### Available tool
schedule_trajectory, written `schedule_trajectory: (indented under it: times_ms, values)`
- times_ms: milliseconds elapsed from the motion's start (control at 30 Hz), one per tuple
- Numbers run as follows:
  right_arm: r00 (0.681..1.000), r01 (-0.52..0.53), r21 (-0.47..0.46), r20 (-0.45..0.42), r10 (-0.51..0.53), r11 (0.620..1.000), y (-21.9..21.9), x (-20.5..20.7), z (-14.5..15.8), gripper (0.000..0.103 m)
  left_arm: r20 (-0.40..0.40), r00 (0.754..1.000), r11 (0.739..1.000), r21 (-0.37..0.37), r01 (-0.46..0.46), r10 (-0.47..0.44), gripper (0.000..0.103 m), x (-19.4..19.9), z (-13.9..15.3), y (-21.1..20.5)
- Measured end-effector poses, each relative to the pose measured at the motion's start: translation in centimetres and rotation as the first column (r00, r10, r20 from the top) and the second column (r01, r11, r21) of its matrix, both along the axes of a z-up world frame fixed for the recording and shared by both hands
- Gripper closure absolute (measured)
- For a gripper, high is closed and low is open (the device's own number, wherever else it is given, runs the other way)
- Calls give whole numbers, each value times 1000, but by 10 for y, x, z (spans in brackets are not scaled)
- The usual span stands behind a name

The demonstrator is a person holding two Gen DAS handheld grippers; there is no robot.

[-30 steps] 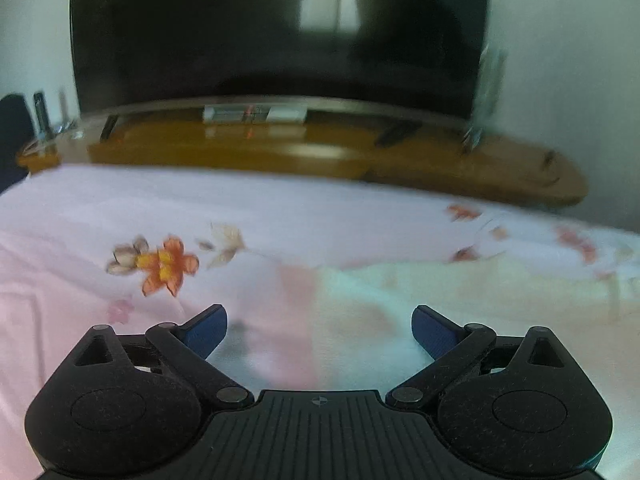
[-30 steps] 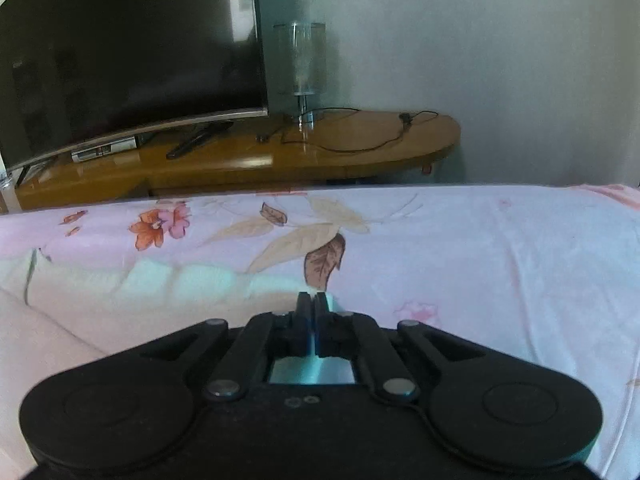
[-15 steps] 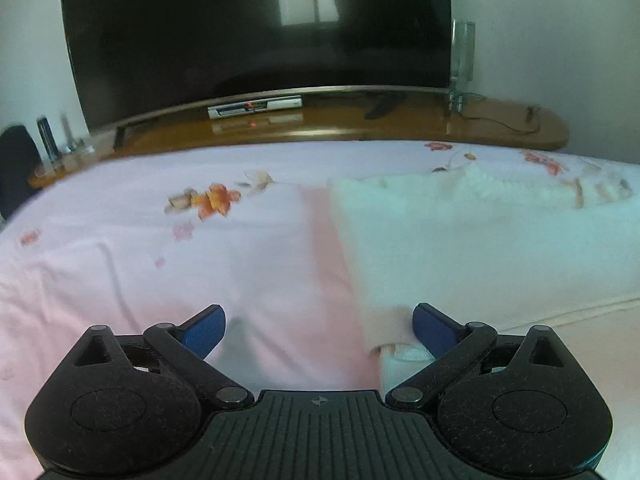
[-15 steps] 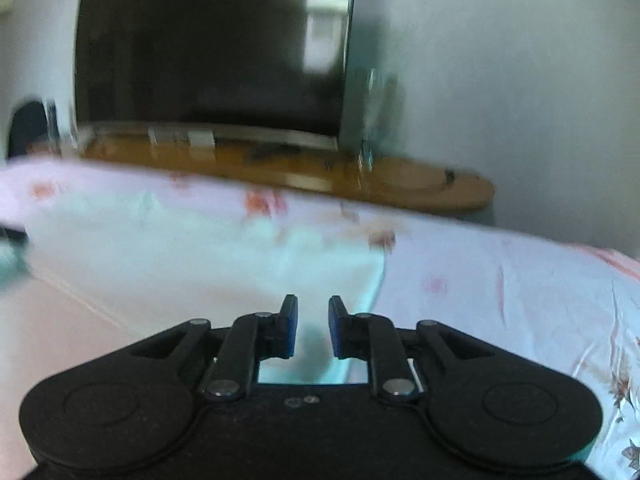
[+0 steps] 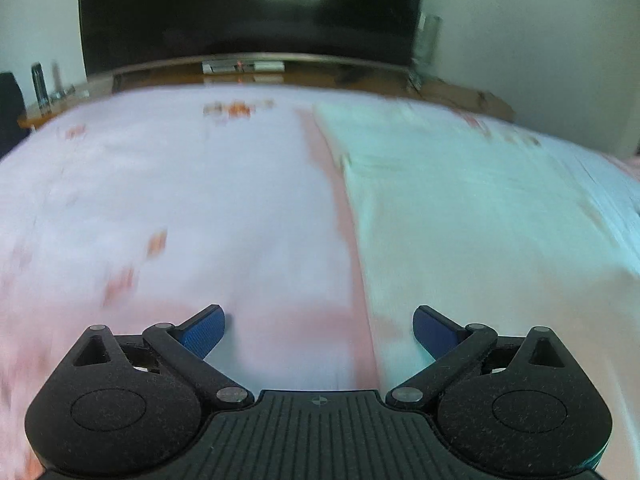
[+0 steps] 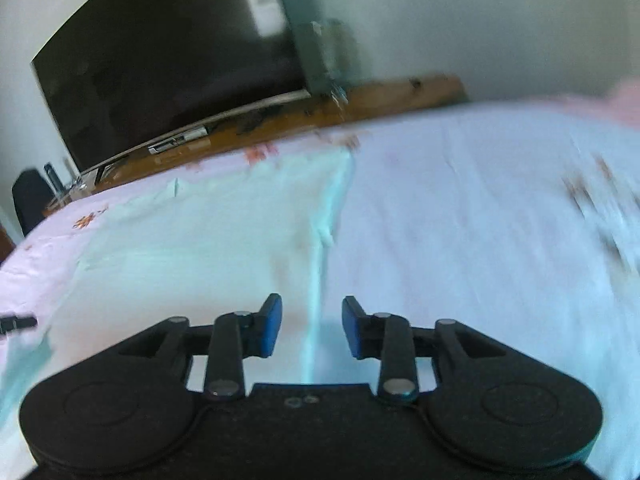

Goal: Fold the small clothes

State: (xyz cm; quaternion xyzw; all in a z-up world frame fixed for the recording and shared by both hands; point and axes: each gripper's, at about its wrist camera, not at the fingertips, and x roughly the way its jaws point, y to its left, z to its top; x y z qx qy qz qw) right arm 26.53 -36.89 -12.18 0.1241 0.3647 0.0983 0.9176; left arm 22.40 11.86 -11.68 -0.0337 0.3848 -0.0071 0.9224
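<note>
Pale garment (image 5: 460,208) lies flat on the bed (image 5: 180,200), on the floral sheet, near the TV stand (image 6: 360,108) end. Both views are blurred, so fine detail of hems is not readable.

Left wrist view: your left hand-held gripper (image 5: 319,330) has its jaws wide apart, nothing between the pads. The garment's left edge runs from the far middle of the bed toward you and passes just inside the right-hand pad. The cloth spreads to the right of that line; bare sheet lies to the left.

Right wrist view: your right hand-held gripper (image 6: 312,330) has its jaws opening, pads not pressing on anything. The garment's right edge shows as a raised ridge running away from you, starting in the gap between the pads. The cloth lies to the left of that ridge.

Judgement: the long axis of the garment runs near to far, and each hand sits at its own side's near edge. The right hand looks better centred on its edge; the left would need a small shift rightward before pinching. Which fold comes next I cannot tell.
</note>
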Motion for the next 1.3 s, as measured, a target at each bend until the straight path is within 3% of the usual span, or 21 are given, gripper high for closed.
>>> schedule_trajectory:
  times_ms: [100, 300, 400, 800, 1000, 1067, 1133, 1300]
  values:
    - [997, 47, 45, -68, -44, 998, -18, -51, -5, 64, -7, 999, 999, -28, 43, -44, 3, -45, -1, -1]
    - [986, 110, 133, -140, -91, 985, -26, -128, -9, 62, -41, 998, 996, -80, 50, -53, 4, -93, 3, -5]
    - [982, 132, 161, -153, -108, 978, -20, -153, -12, 62, -54, 997, 995, -79, 55, -60, 20, -109, 5, -9]
    - [973, 150, 341, -218, -77, 928, -5, -194, -22, 62, -81, 992, 983, -165, 80, -95, 21, -154, 9, -10]
    - [974, 150, 378, -212, -72, 914, -2, -206, -28, 62, -84, 991, 969, -231, 84, -106, 32, -165, 9, -5]
    - [974, 157, 394, -213, -76, 906, -2, -204, -30, 62, -85, 991, 947, -312, 71, -103, 35, -165, 8, 2]
    - [973, 168, 415, -218, -81, 894, -3, -204, -32, 62, -90, 992, 908, -416, 48, -93, 37, -165, 4, 10]
    - [968, 196, 477, -233, -92, 857, -12, -202, -39, 63, -106, 992, 779, -627, -15, -66, 41, -169, -15, 26]
